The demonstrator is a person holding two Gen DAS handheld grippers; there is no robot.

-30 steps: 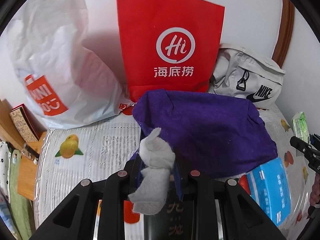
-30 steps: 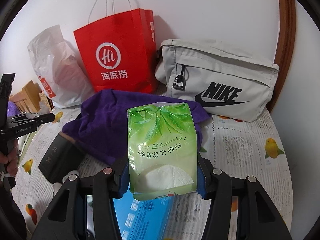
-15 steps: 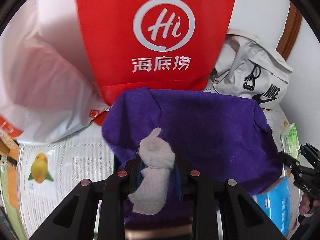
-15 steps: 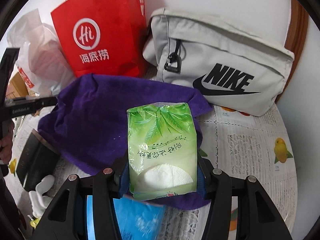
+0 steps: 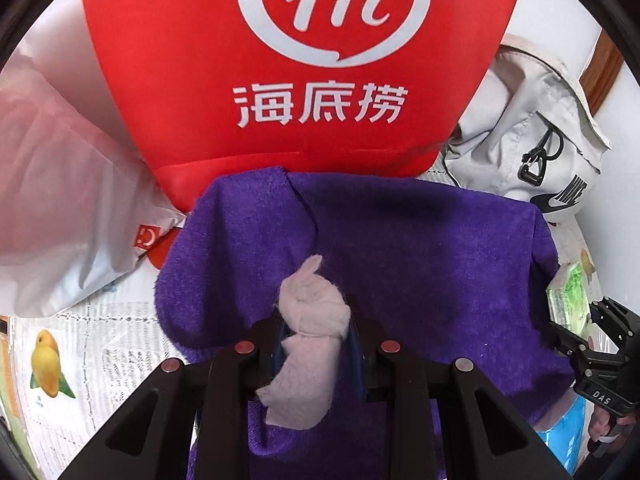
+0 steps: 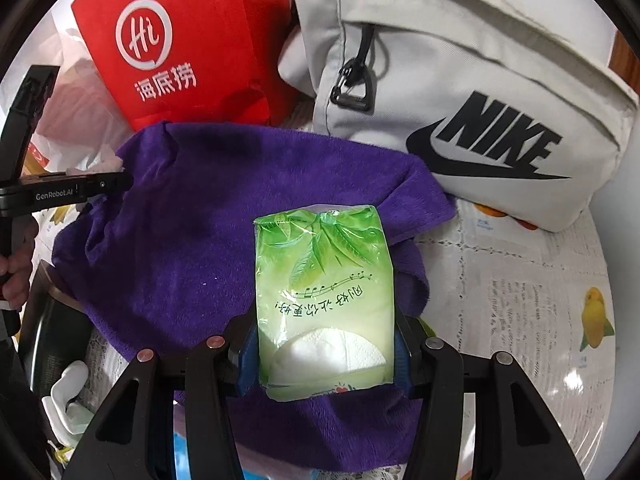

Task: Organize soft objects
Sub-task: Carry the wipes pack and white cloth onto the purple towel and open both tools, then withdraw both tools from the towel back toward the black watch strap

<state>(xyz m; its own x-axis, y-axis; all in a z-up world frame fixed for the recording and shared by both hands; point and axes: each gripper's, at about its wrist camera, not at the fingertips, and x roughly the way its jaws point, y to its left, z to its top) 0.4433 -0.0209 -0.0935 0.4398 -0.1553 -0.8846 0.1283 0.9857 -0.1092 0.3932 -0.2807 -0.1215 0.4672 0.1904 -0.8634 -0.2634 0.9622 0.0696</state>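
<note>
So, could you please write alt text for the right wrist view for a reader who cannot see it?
The right gripper clamps a green tissue pack above a rumpled purple towel. Behind the towel stand a red paper bag and a grey Nike bag; the left gripper enters at the left edge.

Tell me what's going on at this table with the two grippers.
A person is sorting soft things with two handheld grippers. The left gripper is clamped on a crumpled white cloth; the right gripper grips a green plastic pack of tissues. Both hover over a rumpled purple towel on the fruit-print tablecloth. Behind stand a red paper shopping bag and a grey fabric Nike bag.
</note>
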